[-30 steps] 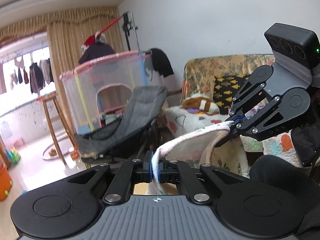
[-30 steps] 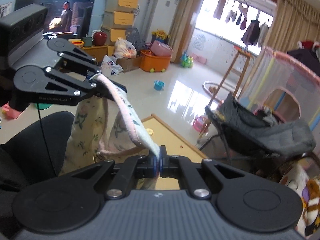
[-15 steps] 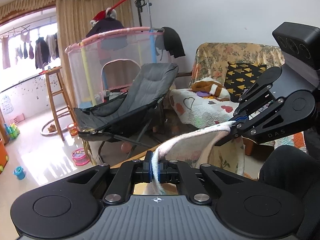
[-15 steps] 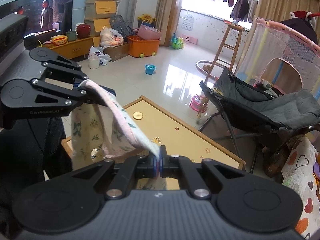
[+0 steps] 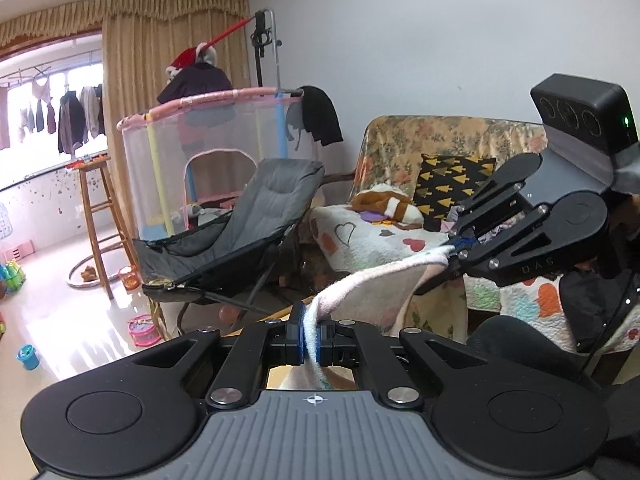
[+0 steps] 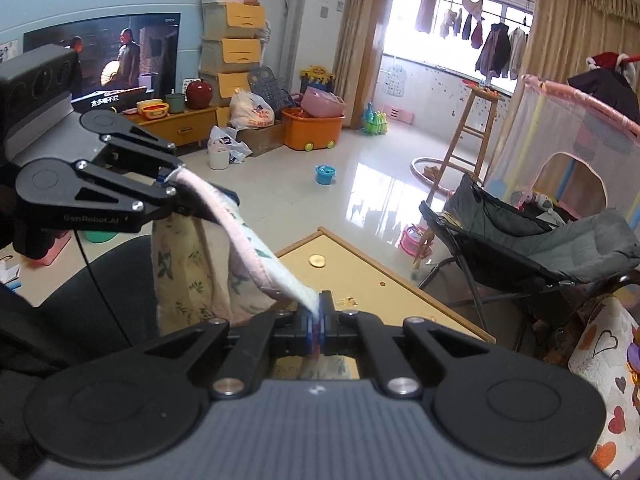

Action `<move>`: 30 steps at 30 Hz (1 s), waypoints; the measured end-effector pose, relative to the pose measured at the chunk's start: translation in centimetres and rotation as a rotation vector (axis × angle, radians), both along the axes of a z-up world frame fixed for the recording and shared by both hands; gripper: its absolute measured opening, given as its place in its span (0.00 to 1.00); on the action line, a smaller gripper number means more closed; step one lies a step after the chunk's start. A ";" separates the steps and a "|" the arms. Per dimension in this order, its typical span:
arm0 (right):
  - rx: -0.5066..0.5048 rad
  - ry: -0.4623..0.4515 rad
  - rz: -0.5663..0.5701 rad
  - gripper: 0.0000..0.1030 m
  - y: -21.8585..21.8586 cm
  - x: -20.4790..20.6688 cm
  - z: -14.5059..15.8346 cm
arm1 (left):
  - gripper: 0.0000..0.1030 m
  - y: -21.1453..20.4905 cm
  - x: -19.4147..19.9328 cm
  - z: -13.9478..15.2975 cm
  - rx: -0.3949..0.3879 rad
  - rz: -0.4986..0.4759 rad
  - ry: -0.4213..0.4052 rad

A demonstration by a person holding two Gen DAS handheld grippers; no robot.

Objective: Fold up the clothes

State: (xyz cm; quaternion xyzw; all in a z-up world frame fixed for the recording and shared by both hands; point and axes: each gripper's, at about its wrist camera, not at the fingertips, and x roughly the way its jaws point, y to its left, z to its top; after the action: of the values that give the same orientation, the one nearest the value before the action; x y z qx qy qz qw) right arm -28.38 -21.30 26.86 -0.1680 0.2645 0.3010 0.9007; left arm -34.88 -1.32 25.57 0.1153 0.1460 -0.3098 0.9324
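Clenched on a pink-trimmed edge, the jaws of the left gripper [image 5: 310,338] pinch one end of a small floral garment [image 6: 192,268], while the jaws of the right gripper [image 6: 318,322] bite the other end of the same hem, so that the band runs between the two in a slack arc and the printed body hangs free below them. Held aloft by two points like this, the cloth can drop open under its own weight (a likely prelude to laying it flat for the fold). Beneath and just beyond the right jaws lies the yellow desk [image 6: 360,276], where it would presumably be spread; farther out stands a grey folding chair [image 5: 240,240].
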 end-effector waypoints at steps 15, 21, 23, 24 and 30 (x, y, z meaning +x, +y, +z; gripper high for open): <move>-0.009 0.041 -0.090 0.03 1.4 3.4 -2.7 | 0.04 -0.4 2.9 -3.5 -0.001 0.089 0.026; -0.050 0.069 -0.131 0.03 2.5 9.4 -6.9 | 0.04 -0.7 9.5 -7.2 -0.010 0.175 0.079; -0.058 0.077 -0.138 0.03 2.5 11.5 -8.2 | 0.04 -0.9 12.0 -8.1 -0.006 0.196 0.082; -0.058 0.076 -0.146 0.03 2.4 12.7 -8.7 | 0.04 -1.0 13.2 -8.5 -0.009 0.201 0.085; -0.062 0.105 -0.195 0.03 1.8 18.0 -11.3 | 0.04 -2.3 19.7 -10.6 -0.012 0.243 0.125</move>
State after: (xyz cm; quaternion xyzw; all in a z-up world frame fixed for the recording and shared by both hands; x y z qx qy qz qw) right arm -10.40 -19.49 15.54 -0.1531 0.3354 0.2123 0.9050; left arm -15.16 -3.63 14.95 0.0718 0.2151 -0.2019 0.9528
